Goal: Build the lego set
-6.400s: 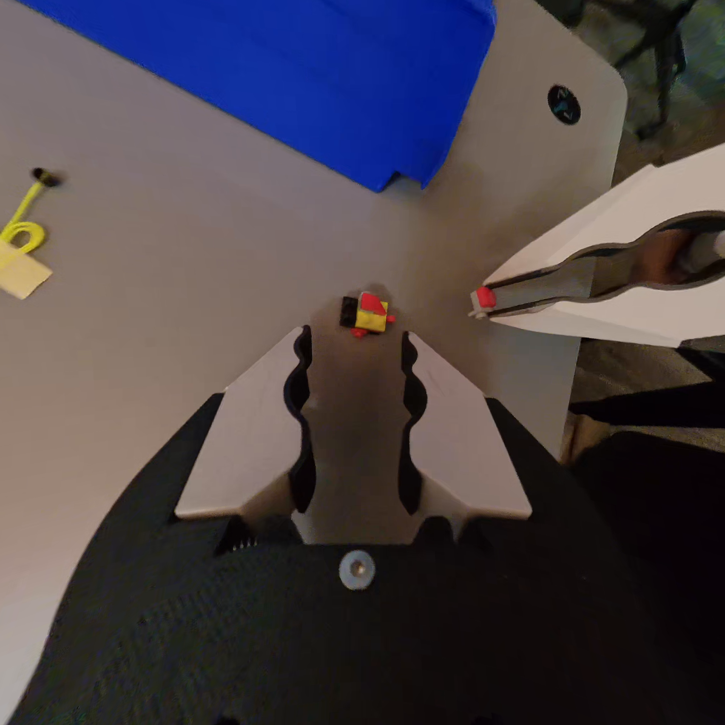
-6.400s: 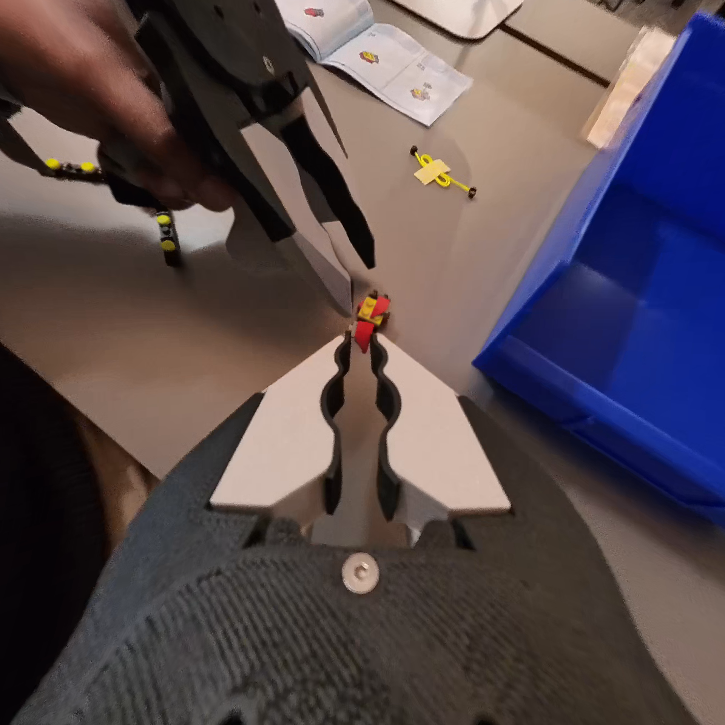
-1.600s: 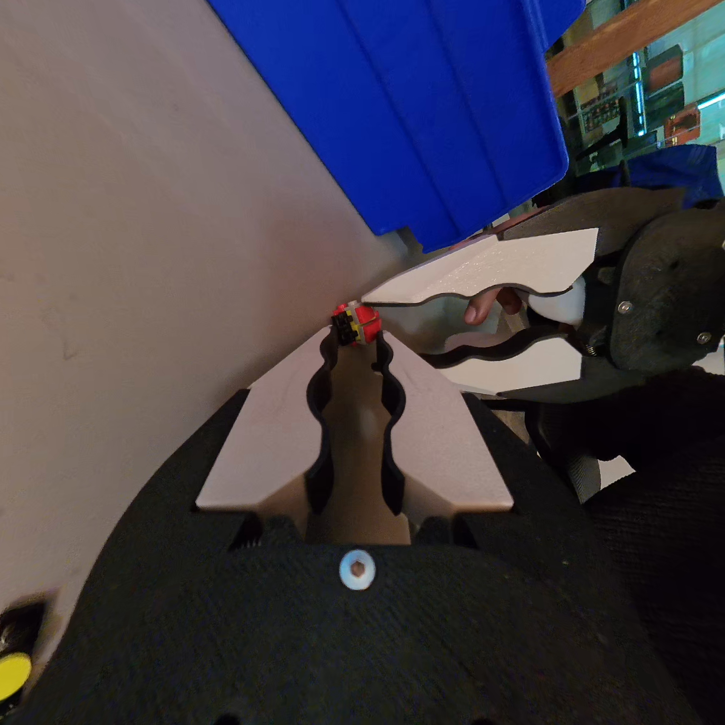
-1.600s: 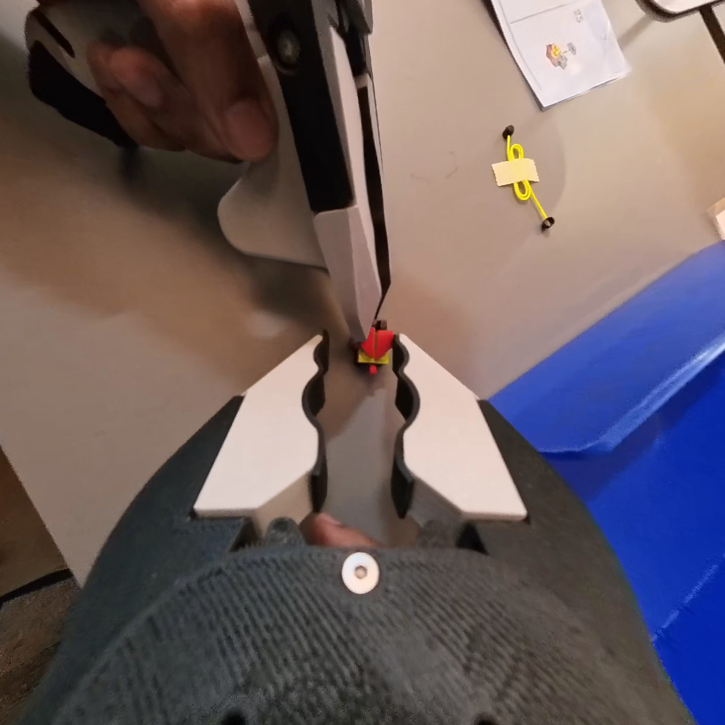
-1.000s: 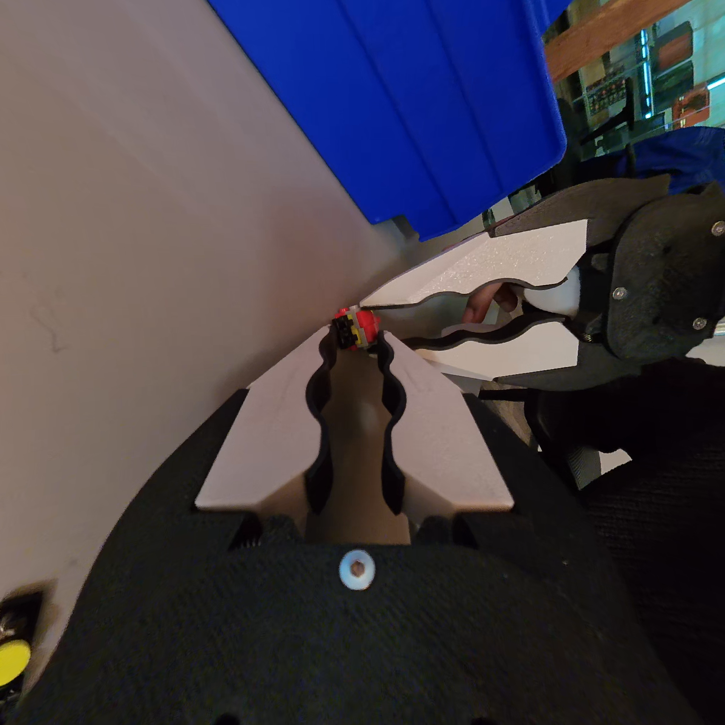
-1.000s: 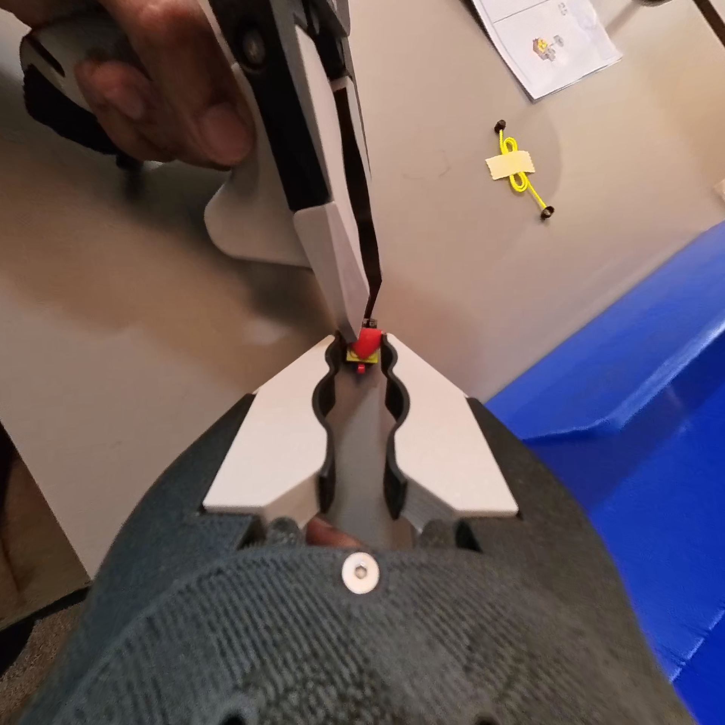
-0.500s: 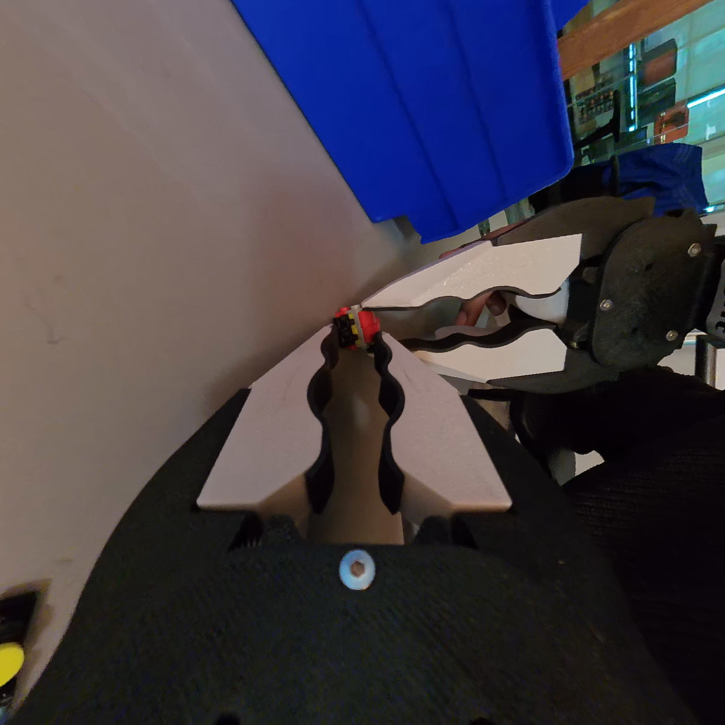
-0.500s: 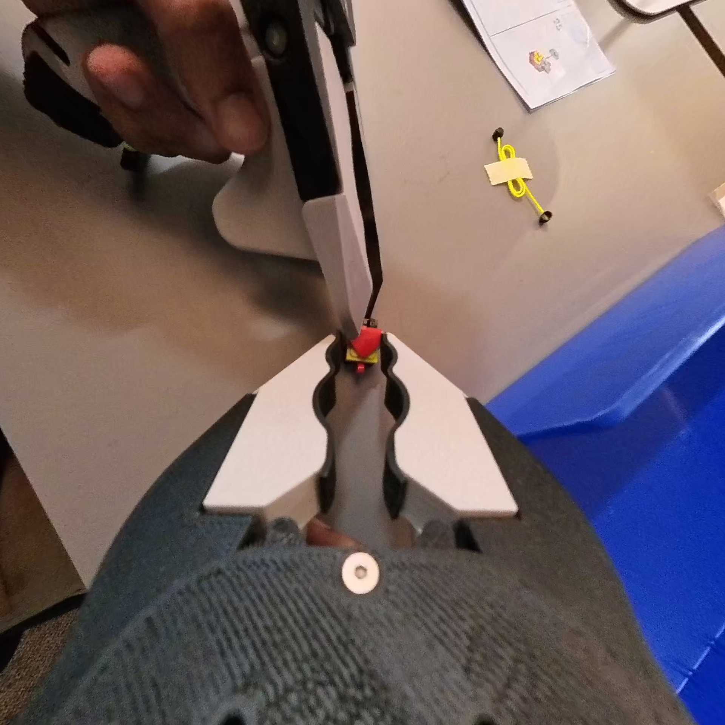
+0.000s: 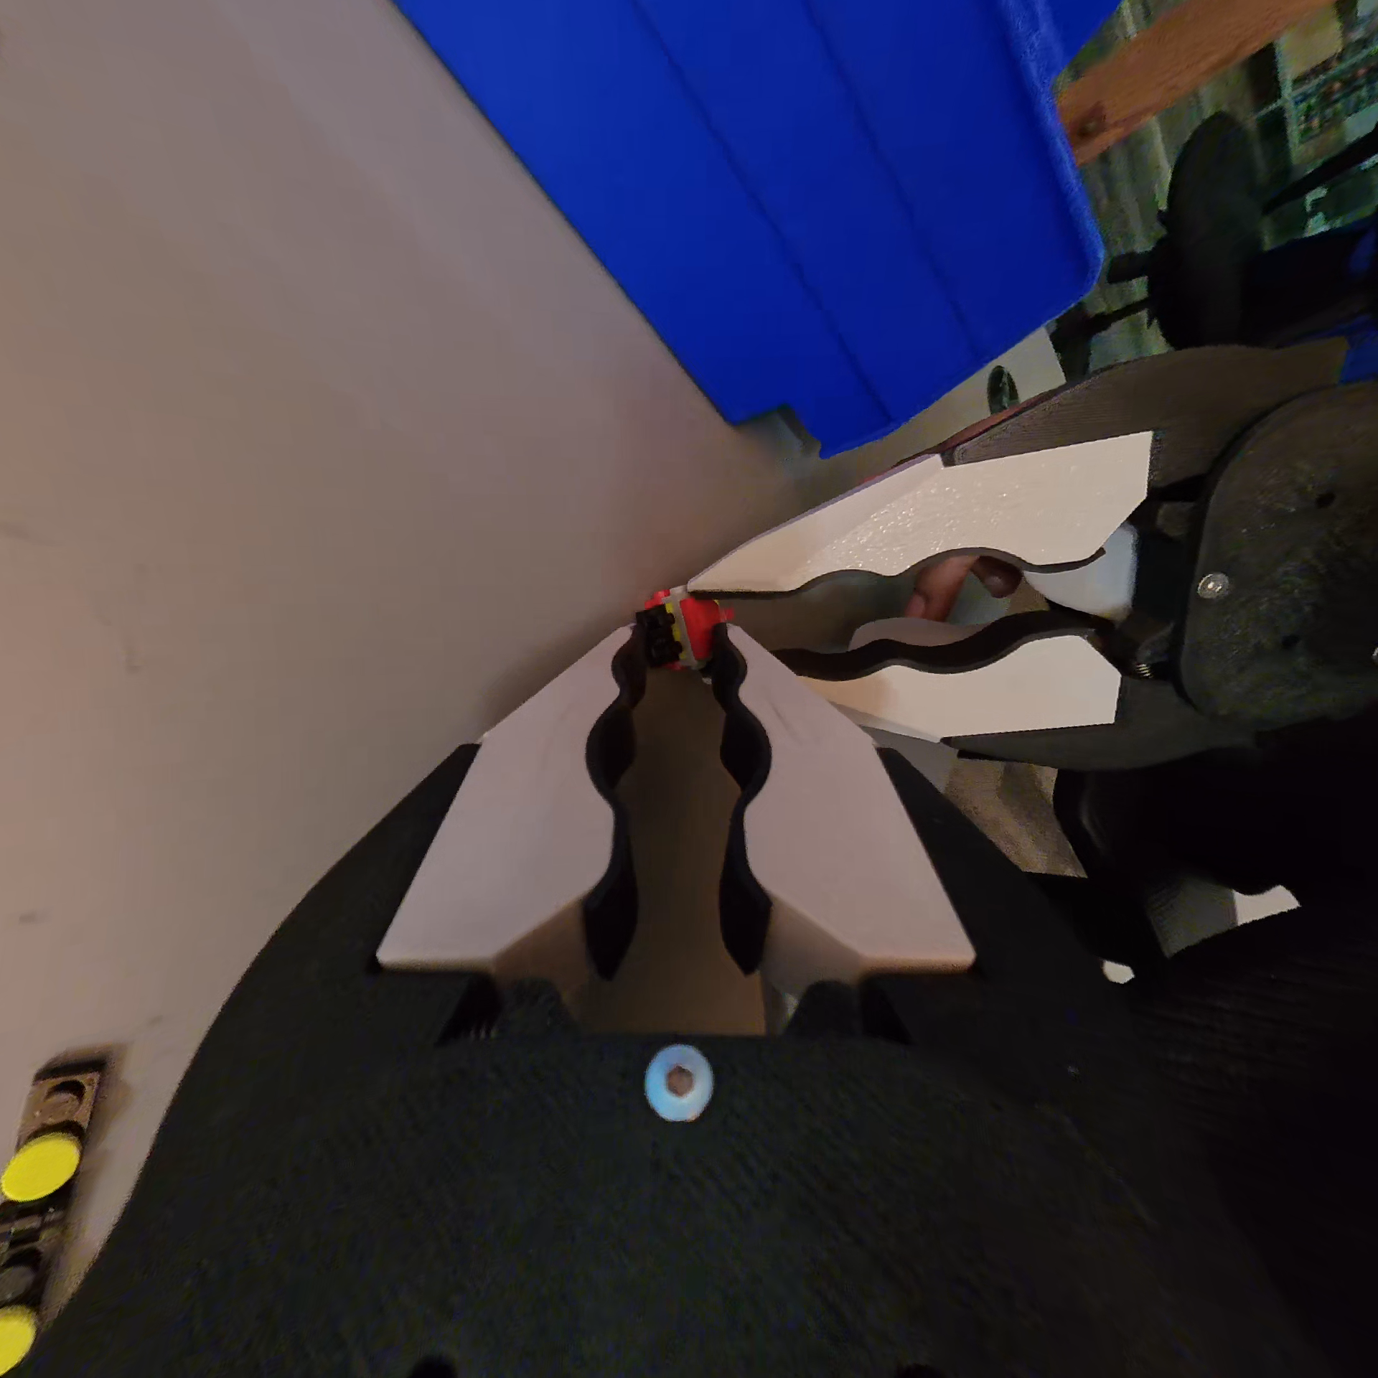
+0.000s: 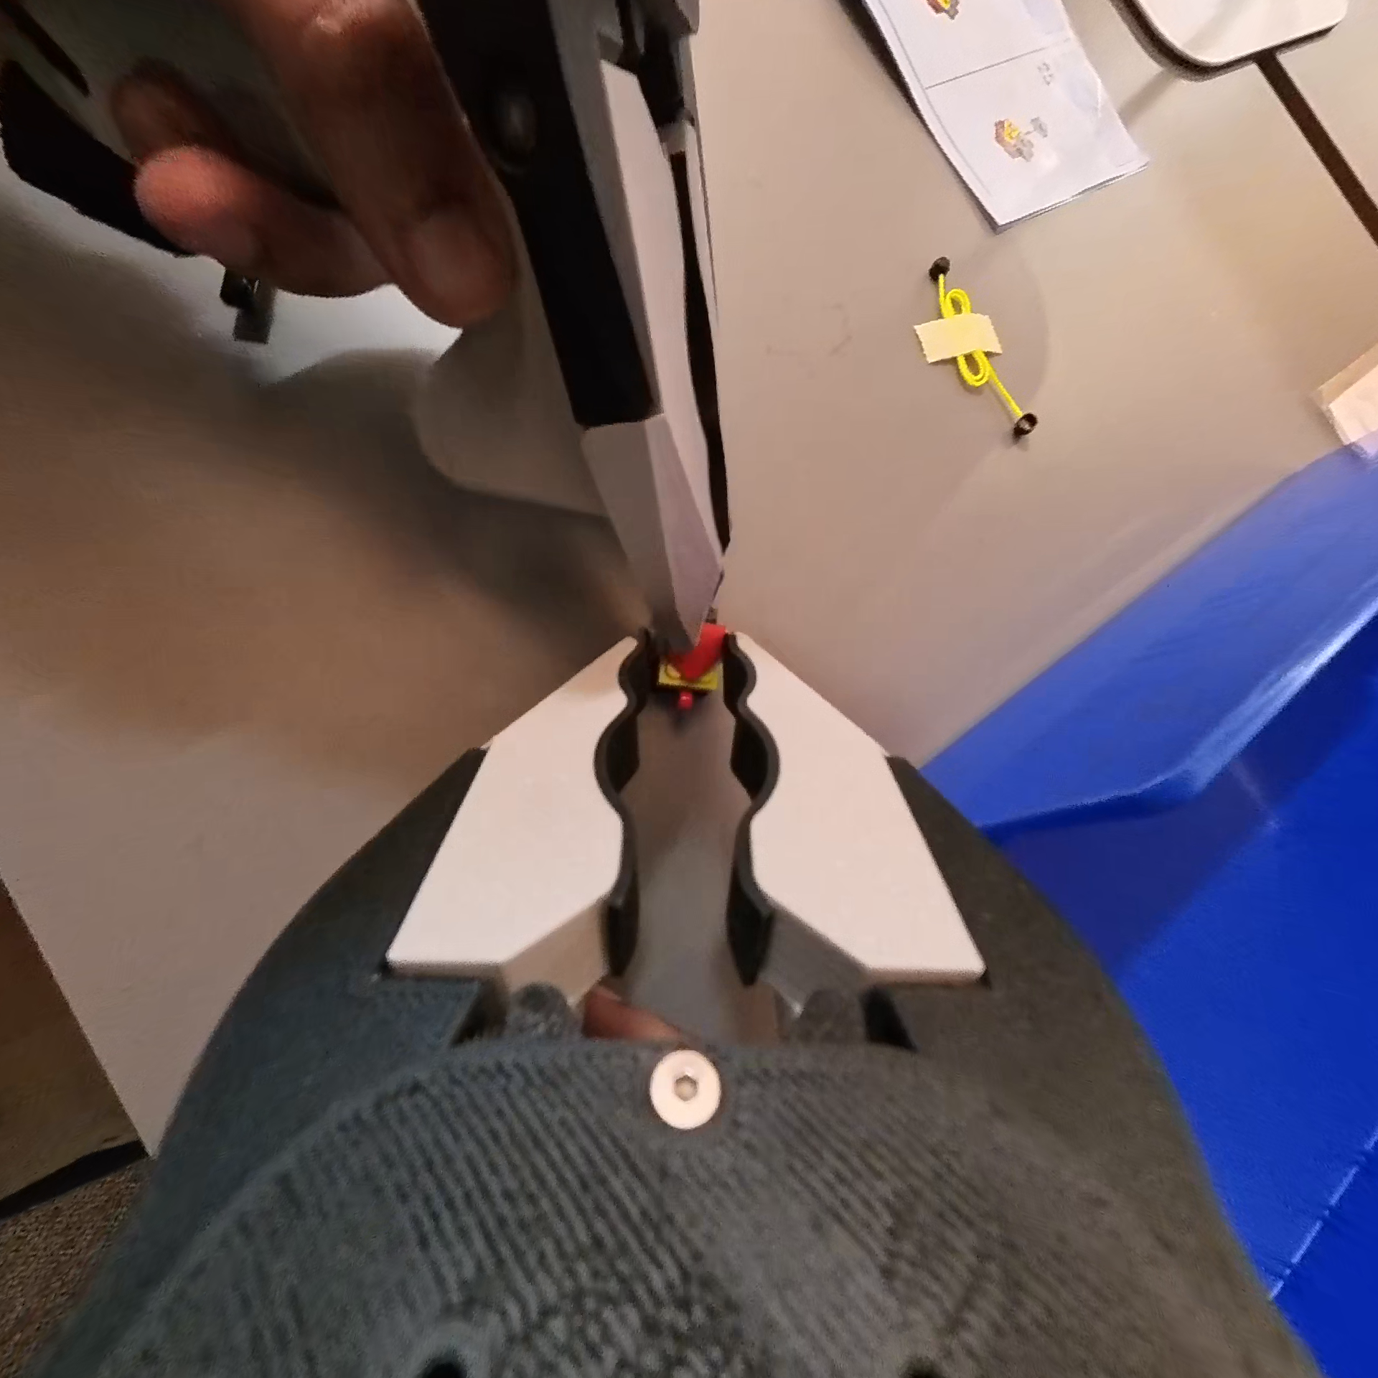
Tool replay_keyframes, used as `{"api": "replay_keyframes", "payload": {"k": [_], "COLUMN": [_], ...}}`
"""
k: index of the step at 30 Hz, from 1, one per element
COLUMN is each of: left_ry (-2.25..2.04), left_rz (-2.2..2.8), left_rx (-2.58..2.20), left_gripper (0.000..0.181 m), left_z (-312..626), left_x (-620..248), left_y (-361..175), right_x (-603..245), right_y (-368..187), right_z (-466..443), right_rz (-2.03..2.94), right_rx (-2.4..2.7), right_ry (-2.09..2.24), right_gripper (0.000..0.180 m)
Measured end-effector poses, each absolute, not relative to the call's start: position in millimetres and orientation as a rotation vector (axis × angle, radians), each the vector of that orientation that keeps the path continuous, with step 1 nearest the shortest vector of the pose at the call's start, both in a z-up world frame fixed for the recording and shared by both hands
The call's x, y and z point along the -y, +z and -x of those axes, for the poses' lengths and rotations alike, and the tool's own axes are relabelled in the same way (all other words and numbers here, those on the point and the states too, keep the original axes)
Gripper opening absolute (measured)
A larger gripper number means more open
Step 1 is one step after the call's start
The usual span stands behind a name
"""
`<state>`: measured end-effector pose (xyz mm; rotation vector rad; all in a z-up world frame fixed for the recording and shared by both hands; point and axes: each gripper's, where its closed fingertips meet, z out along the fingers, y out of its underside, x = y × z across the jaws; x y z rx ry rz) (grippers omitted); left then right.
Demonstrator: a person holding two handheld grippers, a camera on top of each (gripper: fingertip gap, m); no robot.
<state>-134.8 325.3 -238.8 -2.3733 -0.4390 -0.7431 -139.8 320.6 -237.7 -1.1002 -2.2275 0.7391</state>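
A small red, yellow and black lego assembly [image 9: 682, 641] is held in the air above the grey table [image 9: 298, 373]. My left gripper [image 9: 680, 647] is shut on it at the fingertips. My right gripper [image 9: 719, 619] comes in from the right, and its tips close on the same assembly. In the right wrist view the assembly [image 10: 690, 667] sits between my right gripper's tips [image 10: 687, 671]. The left gripper [image 10: 697, 615] reaches down onto it from above, held by a hand [image 10: 335, 149].
A large blue bin [image 9: 783, 186] stands on the table close behind the grippers and fills the right of the right wrist view [image 10: 1118, 820]. A yellow cord with tape [image 10: 966, 347] and an instruction booklet [image 10: 1029, 112] lie farther off. A black strip with yellow studs [image 9: 37, 1178] lies at the lower left. The tips of both grippers are at nearly the same place.
The assembly lay on the table 6.4 s ago; the left gripper now holds it up. The right gripper closed onto it about a second ago. Both have barely moved since.
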Motion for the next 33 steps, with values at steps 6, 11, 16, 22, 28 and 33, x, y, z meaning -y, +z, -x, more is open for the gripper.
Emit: {"api": "replay_keyframes", "payload": {"k": [6,11,16,22,28,33], "left_ry": [-0.675,-0.690,-0.661,-0.684,-0.767,-0.999], "left_rz": [2.396,2.390,2.379,2.326,2.264,2.140], "left_rx": [0.406,0.435,0.440,0.464,0.545,0.625], "left_gripper": [0.016,0.015,0.011,0.027,0.035,0.036], "left_z": [136,136,140,147,159,157], "left_x": [-325,-326,-328,-325,-309,-293], "left_y": [-240,-239,-236,-223,-217,-210], "right_x": [-321,-321,-319,-316,-308,-293], "right_y": [-238,-237,-237,-237,-232,-213], "right_z": [140,140,141,143,144,146], "right_rz": [1.105,1.123,1.148,1.142,1.113,1.030], "right_rx": [2.218,2.195,2.167,2.167,2.154,2.106], "right_ry": [0.761,0.779,0.814,0.828,0.901,1.023], "right_gripper": [0.018,0.018,0.019,0.018,0.018,0.018]}}
